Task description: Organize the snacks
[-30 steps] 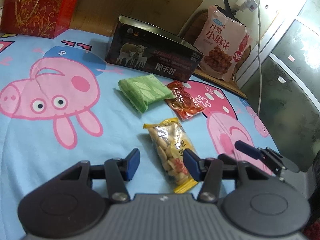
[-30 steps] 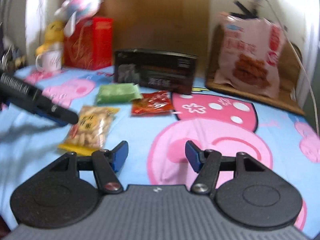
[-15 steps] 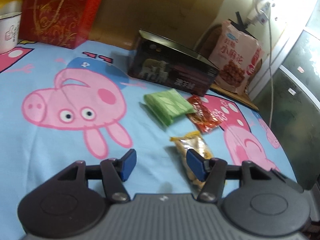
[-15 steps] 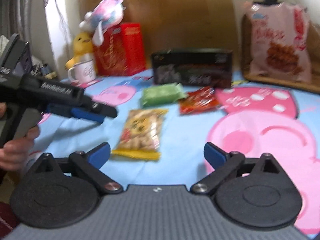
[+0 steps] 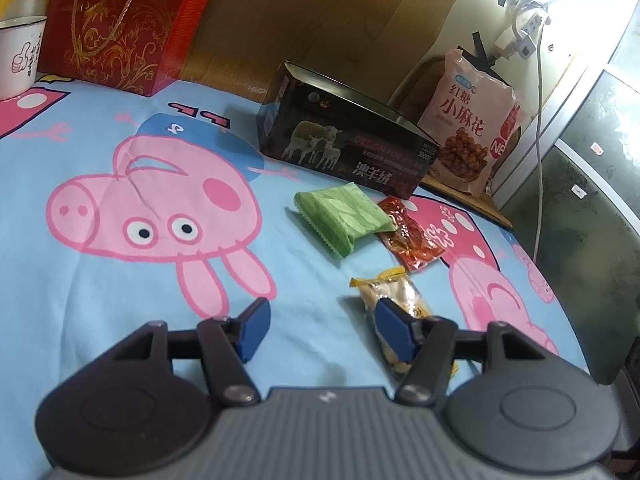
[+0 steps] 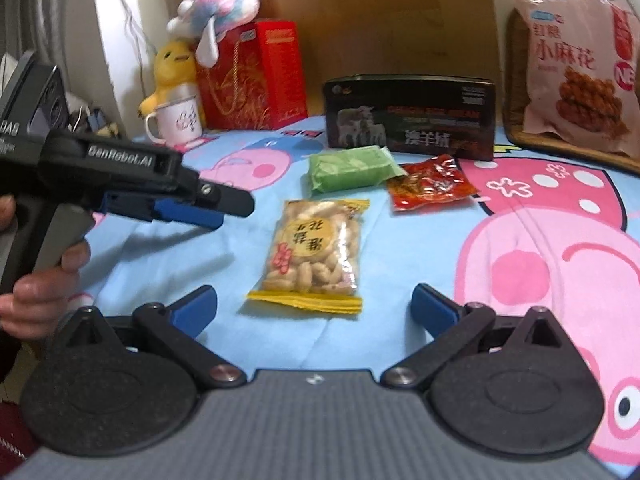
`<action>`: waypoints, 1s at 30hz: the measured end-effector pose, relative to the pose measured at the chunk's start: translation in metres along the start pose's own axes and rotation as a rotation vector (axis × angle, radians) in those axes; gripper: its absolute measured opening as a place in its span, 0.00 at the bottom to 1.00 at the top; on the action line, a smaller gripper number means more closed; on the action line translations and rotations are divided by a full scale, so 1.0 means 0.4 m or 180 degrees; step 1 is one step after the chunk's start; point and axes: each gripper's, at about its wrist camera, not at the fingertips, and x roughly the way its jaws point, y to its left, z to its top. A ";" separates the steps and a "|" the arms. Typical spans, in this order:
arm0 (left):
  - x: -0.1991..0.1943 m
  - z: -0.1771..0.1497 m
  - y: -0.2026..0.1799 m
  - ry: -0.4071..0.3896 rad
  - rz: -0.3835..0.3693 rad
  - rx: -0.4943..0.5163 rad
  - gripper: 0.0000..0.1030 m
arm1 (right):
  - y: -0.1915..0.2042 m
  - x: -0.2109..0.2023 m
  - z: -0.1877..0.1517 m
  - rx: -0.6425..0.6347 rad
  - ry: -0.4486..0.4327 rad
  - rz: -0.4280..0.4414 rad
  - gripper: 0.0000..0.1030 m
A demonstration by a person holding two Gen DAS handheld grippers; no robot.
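Left gripper (image 5: 322, 330): blue-padded fingers part-way apart and just been widening, with only the blue pig-print cloth (image 5: 100, 300) between them; nothing held.
Right gripper (image 6: 314, 308): fingers spread as wide as they go, having just opened out; empty.
Clear crinkly packet of pale biscuits with yellow ends (image 6: 314, 256): flat on the cloth just ahead of the gap between the right fingers, touching neither; in the left view it lies partly behind the right-hand finger.
Green foil snack pack (image 6: 352, 168): further ahead, beyond the biscuit packet.
Red see-through snack sachet (image 6: 434, 184): just right of the green pack, its corner tucked under it.
Black open-topped cardboard box with sheep picture (image 6: 412, 116): behind both, at the far edge.
Pink bag of twisted dough snacks (image 6: 580, 72): upright, far right.
Person's hand (image 6: 36, 296): gripping the left tool's handle, left of the right fingers.
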 end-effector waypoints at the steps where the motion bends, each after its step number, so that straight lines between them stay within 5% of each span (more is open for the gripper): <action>1: 0.000 0.000 0.001 0.0000 -0.0004 0.0001 0.58 | 0.003 0.002 0.001 -0.0031 0.0021 -0.0018 1.00; 12: 0.000 -0.001 -0.002 0.0003 0.0014 0.0021 0.58 | 0.025 0.010 0.000 -0.0301 0.0080 -0.0184 0.93; 17: 0.001 -0.001 -0.005 0.0008 0.0028 0.0029 0.60 | 0.028 0.007 0.004 -0.0326 0.0026 -0.0184 0.69; 20: 0.002 -0.001 -0.008 0.0016 0.0031 0.0024 0.60 | 0.032 0.006 0.006 -0.0379 -0.0006 -0.0241 0.36; 23: 0.001 -0.001 -0.007 0.0026 0.0027 0.0011 0.60 | 0.013 0.002 0.008 -0.0252 -0.0010 -0.0174 0.30; 27: 0.001 0.000 -0.007 0.0035 0.0032 -0.0003 0.60 | -0.010 -0.003 0.006 -0.0110 -0.0030 -0.0237 0.05; 30: 0.001 0.004 -0.007 0.0055 0.0025 -0.0008 0.60 | -0.033 -0.012 0.004 0.0043 -0.0021 -0.0153 0.05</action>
